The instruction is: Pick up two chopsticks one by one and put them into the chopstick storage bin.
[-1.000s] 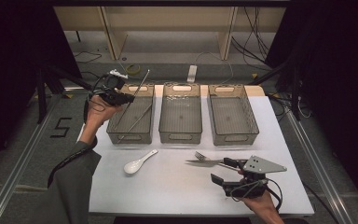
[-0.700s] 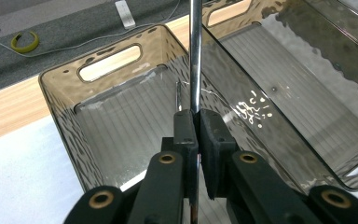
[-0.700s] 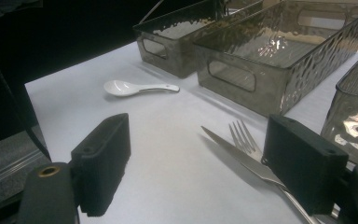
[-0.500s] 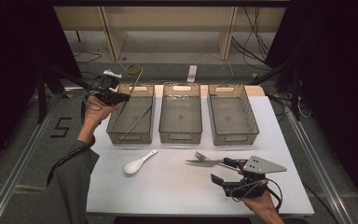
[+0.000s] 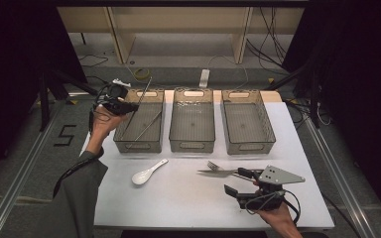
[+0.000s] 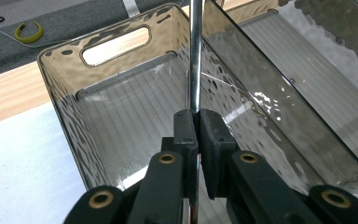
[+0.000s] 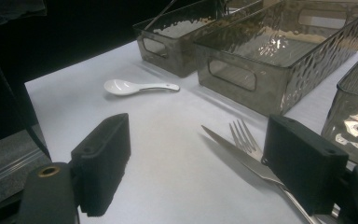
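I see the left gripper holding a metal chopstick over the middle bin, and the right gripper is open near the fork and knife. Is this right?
Not quite: the left gripper holds the metal chopstick over the left bin, not the middle one, as the high view shows. The rest is right.
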Action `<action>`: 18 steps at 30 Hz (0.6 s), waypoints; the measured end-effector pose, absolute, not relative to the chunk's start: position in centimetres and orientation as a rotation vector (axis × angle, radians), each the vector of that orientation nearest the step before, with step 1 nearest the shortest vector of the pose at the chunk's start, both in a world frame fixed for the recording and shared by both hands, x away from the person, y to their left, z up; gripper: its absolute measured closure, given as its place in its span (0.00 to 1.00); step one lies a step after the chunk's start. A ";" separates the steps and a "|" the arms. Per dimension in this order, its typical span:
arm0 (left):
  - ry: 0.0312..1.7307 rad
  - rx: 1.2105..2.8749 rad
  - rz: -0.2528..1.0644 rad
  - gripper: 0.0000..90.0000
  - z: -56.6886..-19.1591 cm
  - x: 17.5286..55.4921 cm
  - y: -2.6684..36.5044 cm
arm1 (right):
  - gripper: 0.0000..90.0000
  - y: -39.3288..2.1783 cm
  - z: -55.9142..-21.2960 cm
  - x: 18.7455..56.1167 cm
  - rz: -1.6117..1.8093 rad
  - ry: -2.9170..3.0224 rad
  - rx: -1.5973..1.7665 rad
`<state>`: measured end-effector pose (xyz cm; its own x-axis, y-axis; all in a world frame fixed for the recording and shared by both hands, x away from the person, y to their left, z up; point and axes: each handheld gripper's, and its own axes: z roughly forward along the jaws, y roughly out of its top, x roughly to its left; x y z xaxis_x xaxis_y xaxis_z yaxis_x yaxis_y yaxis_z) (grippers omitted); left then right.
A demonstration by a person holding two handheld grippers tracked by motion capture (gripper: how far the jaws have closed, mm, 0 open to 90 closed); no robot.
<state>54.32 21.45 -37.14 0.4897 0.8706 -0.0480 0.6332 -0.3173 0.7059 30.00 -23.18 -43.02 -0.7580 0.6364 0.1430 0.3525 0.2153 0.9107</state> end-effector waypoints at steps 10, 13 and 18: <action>1.250 2.055 0.445 0.94 -38.0 54.3 21.5 | 0.27 -23.2 -43.0 30.0 1.560 2.230 0.930; 1.260 2.055 0.445 0.94 -38.4 54.3 21.6 | 0.27 -23.2 -43.0 30.0 1.558 2.230 0.933; 1.279 2.055 0.444 0.94 -39.1 54.3 21.6 | 0.27 -23.2 -43.0 30.0 1.560 2.230 0.934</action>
